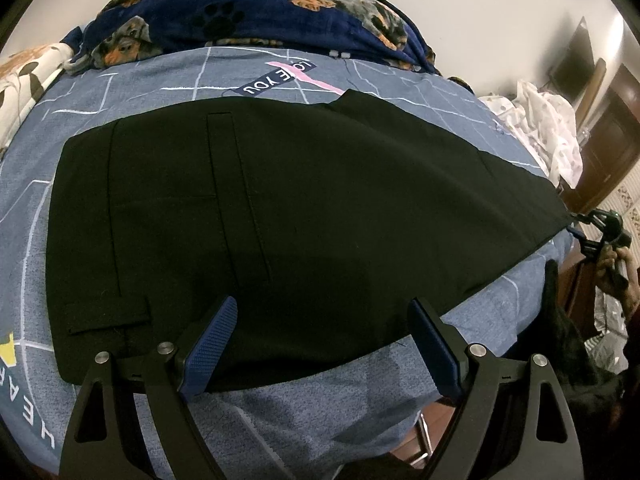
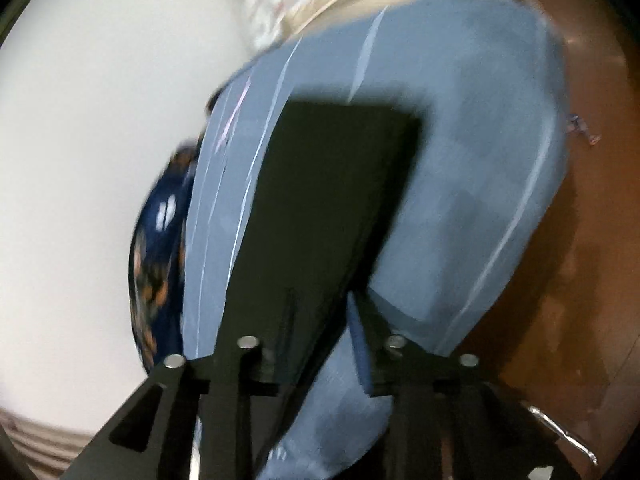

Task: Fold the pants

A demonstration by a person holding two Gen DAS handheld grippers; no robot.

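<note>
Black pants (image 1: 280, 200) lie flat across the blue bedsheet (image 1: 360, 392), waistband at the left and legs running right to the bed's edge. My left gripper (image 1: 322, 336) hovers open over the pants' near edge, its blue pads (image 1: 208, 344) wide apart with nothing gripped. In the right wrist view, which is blurred, the pants (image 2: 332, 184) stretch away in front of my right gripper (image 2: 320, 320). Its jaws stand a little apart and press on nothing. The left wrist view shows that right gripper (image 1: 596, 224) just off the pants' leg end, held by a hand (image 1: 620, 276).
A navy dog-print blanket (image 1: 248, 12) is bunched along the bed's far side. White patterned cloth (image 1: 548, 128) is heaped at the far right corner. Brown floor (image 2: 592, 240) lies past the bed's edge, with a white wall (image 2: 80, 140) behind.
</note>
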